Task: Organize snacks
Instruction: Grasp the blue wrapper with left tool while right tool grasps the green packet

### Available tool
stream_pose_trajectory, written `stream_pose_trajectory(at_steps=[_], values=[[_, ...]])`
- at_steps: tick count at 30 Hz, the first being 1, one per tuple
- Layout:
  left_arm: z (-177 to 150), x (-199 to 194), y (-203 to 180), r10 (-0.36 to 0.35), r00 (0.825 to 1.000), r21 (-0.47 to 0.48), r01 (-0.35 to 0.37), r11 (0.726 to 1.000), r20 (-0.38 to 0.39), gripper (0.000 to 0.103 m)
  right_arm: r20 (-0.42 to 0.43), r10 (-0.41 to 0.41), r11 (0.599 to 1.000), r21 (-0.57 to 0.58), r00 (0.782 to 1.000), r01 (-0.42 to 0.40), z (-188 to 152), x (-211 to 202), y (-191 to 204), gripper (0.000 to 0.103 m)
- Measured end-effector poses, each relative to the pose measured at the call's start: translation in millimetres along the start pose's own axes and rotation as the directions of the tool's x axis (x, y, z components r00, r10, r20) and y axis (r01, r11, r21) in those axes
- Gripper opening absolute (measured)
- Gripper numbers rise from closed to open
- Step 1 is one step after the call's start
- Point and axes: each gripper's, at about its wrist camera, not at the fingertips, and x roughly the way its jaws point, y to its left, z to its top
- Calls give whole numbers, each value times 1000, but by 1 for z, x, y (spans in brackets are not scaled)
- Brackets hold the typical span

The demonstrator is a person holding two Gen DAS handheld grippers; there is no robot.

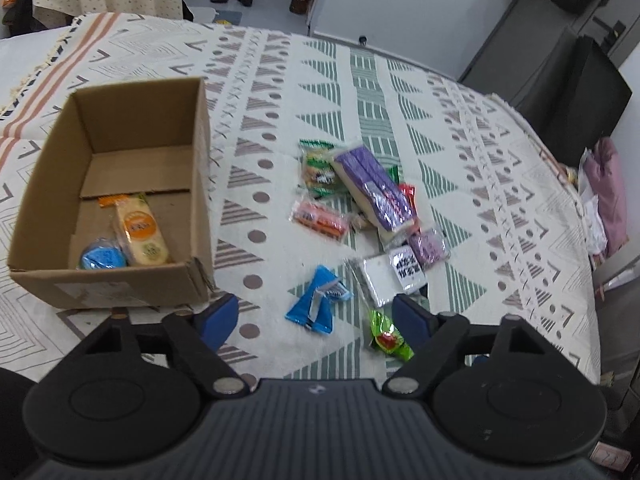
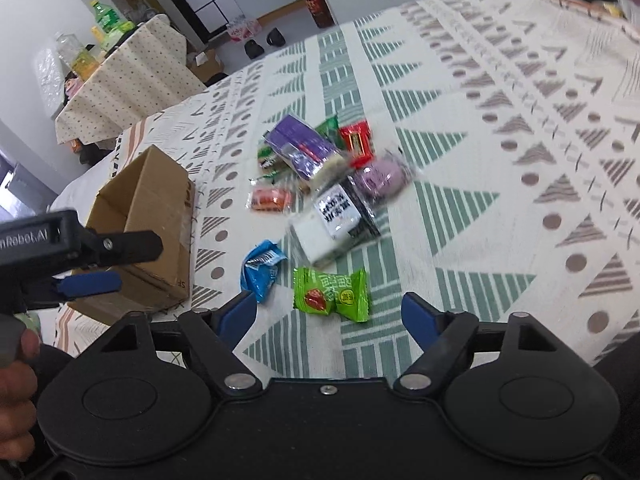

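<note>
An open cardboard box [image 1: 132,128] stands on the patterned cloth at the left, holding an orange cracker pack [image 1: 140,230] and a round blue snack [image 1: 102,258]. Loose snacks lie to its right: a long purple pack [image 1: 374,186], a pink-orange pack [image 1: 320,218], a blue wrapper [image 1: 318,300] and a green candy [image 1: 390,334]. My left gripper [image 1: 316,314] is open above the blue wrapper, holding nothing. My right gripper [image 2: 330,314] is open just before the green candy [image 2: 332,294]. The box [image 2: 148,216] and the left gripper [image 2: 100,264] show at the left of the right wrist view.
A white-and-black pack [image 2: 334,220], a round purple snack [image 2: 380,178] and a red pack [image 2: 356,142] lie in the pile. A second covered table [image 2: 128,76] with bottles stands beyond. A dark chair [image 1: 580,100] is at the table's right edge. A hand [image 2: 16,384] grips the left handle.
</note>
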Motion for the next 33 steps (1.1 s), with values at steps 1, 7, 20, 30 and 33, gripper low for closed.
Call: stream_pose_trajectory(at_steps=[1,7,20,30,33], values=[[0,4,-1,2,1000,6,-2,1000,-9,78,-7,3,1000,9,1000,-3,1,3,-2,76],[-2,30,-8,21,998,30,-19,999,-66,64,-36,6,999,38,999,-5,2,23,-6,73],[8,79,-15,79,988,73,-70,995,-135,56,-98,-1,999,33,995,5,5,60,-8,71],[9,112,-21,117,977,117,-97,988,-178,56,-86,-37,999,-39,996,33,7,72,-6,42],[8,120,-24,124,974,134,-99,986,-189,54,-93,-35,999,-37,995,32,8,72,-11,34]])
